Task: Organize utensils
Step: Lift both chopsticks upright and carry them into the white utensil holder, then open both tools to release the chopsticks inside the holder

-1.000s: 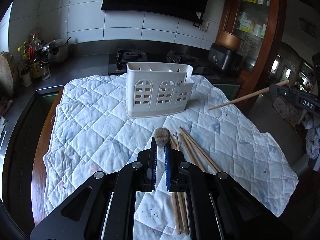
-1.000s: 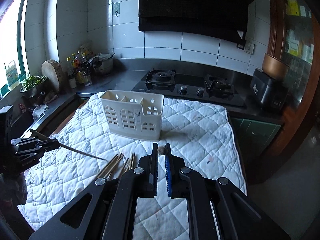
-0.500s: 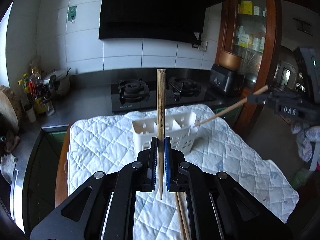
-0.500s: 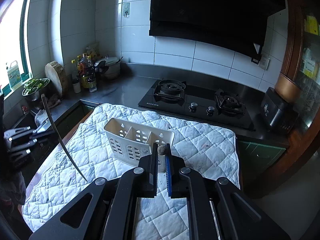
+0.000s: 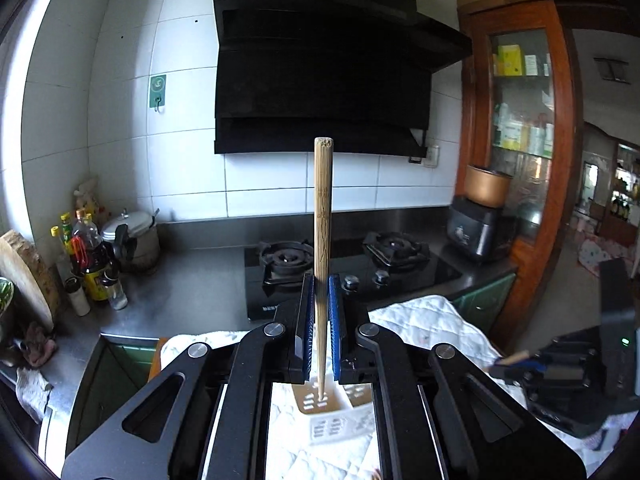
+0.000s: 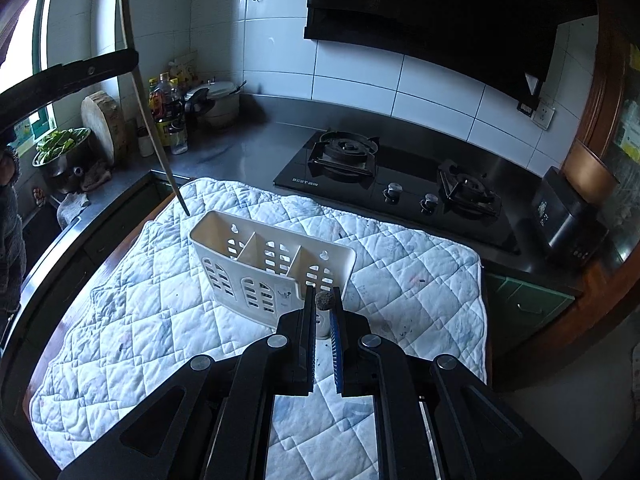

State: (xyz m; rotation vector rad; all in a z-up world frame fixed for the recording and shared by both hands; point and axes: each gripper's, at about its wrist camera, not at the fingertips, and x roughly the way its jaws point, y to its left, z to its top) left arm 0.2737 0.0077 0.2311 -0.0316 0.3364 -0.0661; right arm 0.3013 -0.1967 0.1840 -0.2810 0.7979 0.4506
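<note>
Where right wrist shows caddy [image 6: 272, 268], left chopstick [image 5: 322, 240]

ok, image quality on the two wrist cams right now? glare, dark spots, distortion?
Left wrist: strong fisheye bends the tiled wall; the range hood is near black, and the chopstick in the left claw is sharp. Right wrist: the window is blown out at the left edge, the hood is underexposed, and the holder on the quilted cloth is evenly lit.
</note>
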